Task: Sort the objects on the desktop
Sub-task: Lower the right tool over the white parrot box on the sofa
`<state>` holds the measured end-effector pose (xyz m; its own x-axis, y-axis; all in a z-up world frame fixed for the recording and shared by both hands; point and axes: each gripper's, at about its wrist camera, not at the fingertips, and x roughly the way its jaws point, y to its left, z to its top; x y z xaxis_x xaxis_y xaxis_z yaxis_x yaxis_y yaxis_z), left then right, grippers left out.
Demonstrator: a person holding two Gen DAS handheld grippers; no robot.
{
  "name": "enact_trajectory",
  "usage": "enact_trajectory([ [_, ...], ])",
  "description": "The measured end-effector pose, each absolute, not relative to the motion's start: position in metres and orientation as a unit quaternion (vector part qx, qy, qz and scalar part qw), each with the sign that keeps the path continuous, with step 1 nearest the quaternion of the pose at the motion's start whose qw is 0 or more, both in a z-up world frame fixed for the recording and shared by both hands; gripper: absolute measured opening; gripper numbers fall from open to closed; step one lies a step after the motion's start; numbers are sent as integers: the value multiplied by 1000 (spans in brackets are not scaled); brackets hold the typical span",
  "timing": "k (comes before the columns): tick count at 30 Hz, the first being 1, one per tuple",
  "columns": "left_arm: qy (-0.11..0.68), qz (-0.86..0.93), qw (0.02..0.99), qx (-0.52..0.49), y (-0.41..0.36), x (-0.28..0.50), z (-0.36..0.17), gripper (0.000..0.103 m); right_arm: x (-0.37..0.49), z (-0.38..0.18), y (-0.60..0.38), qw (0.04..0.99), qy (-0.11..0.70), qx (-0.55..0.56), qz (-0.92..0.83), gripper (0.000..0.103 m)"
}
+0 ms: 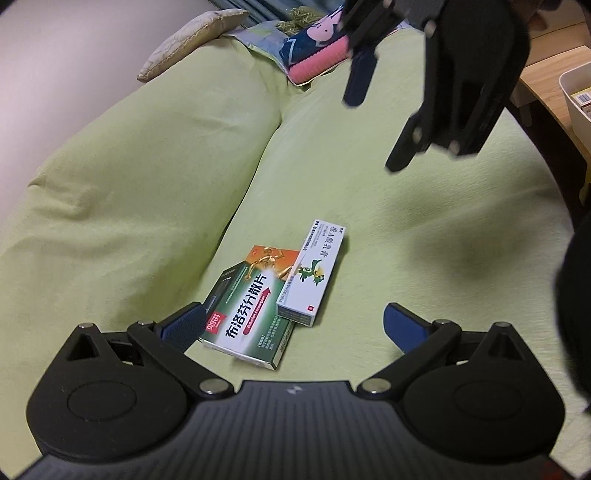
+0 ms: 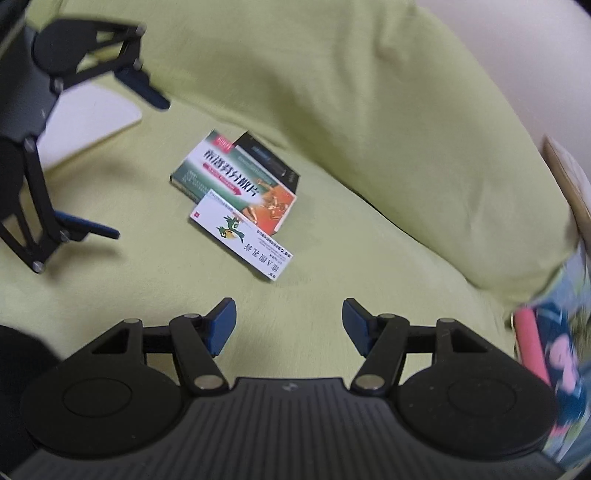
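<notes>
Pale green fabric covers the sofa (image 1: 155, 177) that fills both wrist views, its seat and its rounded back cushion meeting in a crease that runs up the middle of the left wrist frame. Your three boxes lie together on the seat, low in the centre of the left wrist view and just left of centre in the right wrist view. At the bottom of the pile sits a black box (image 2: 271, 162), mostly covered. On it rests the green and orange medicine box (image 1: 251, 314), printed with white Chinese characters and a red arrow. Across one end of that lies the narrow white ointment box (image 1: 314, 273) with a green bird on it, tilted so part of it hangs over the fabric.

Your left gripper (image 1: 291, 328) has its blue pads spread wide, with nothing pressed between them; its left pad overlaps the near corner of the green and orange medicine box in the picture, though you cannot tell whether it touches. Your right gripper (image 2: 288, 328) stands with its jaws apart too and grips nothing; the boxes lie ahead of it, clear of both pads.

At the upper right of the left wrist frame you see a wooden table (image 1: 546, 77) with a white bin (image 1: 572, 96) on it. A pink roll (image 1: 317, 61) and a patterned cloth (image 1: 255, 35) sit at the top.
</notes>
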<state>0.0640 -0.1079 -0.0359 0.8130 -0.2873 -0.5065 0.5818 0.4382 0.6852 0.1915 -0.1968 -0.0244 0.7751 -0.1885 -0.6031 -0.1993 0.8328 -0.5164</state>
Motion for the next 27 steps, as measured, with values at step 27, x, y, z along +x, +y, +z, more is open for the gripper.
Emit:
enact_trajectory([
  [27, 200, -258, 840, 433, -137, 135, -93, 103, 298, -118, -169, 789, 337, -501, 109, 55],
])
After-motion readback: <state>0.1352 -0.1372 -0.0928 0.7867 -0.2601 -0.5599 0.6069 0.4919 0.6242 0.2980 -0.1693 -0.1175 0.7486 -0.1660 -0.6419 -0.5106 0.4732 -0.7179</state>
